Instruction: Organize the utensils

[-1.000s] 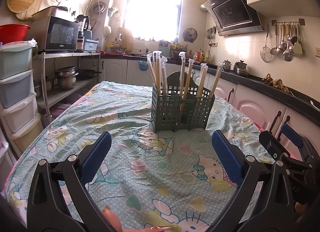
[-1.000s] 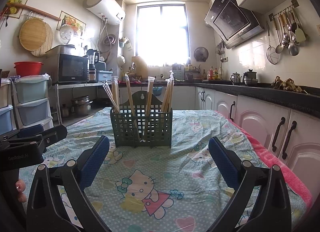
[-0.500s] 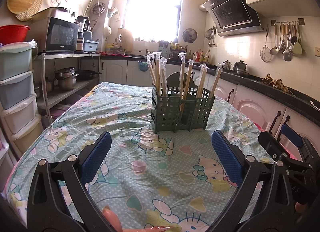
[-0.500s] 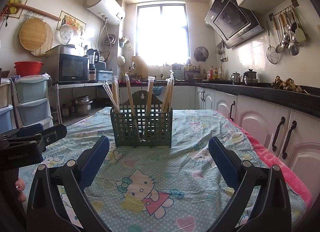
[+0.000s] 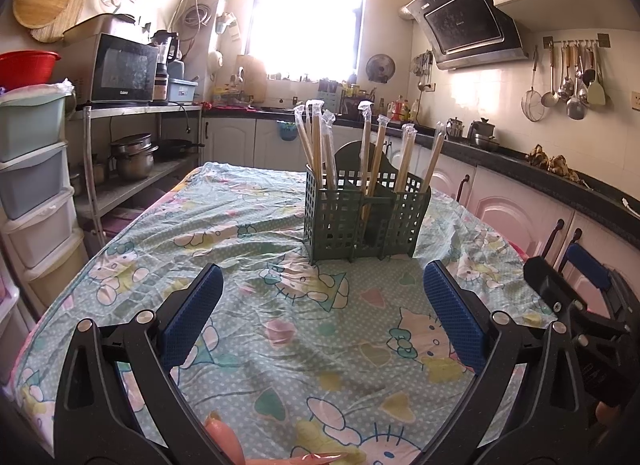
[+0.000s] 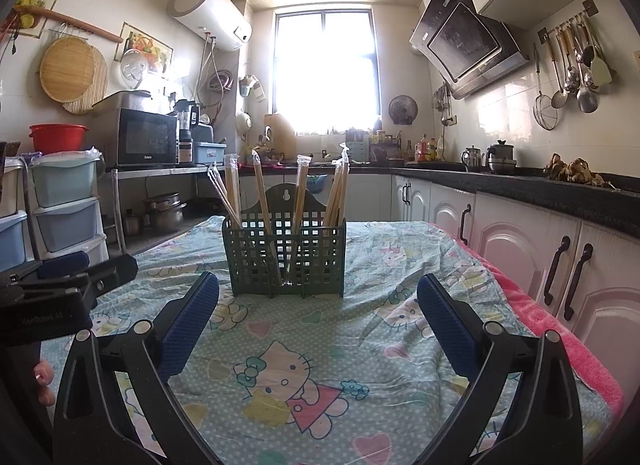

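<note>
Standing upright near the middle of the cloth-covered surface point(image 5: 248, 221), a dark green lattice utensil holder point(image 5: 362, 221) carries a bunch of wrapped chopsticks point(image 5: 320, 145) that lean outward from its compartments, their clear sleeve tips poking well above the rim. From the right wrist view the same holder point(image 6: 285, 257) sits straight ahead, with the chopsticks point(image 6: 260, 189) fanned across its sections and a rounded back plate with a hanging hole rising behind them. Both tools hang low over the patterned cloth, short of the holder and apart from it. The left gripper point(image 5: 320, 317) has its jaws spread wide with nothing between the blue pads, and the right gripper point(image 6: 318, 317) likewise has its jaws wide apart and empty. Each gripper appears at the edge of the other's view. A pale orange item lies on the cloth at the bottom edge of the left wrist view; what it is cannot be told.
</note>
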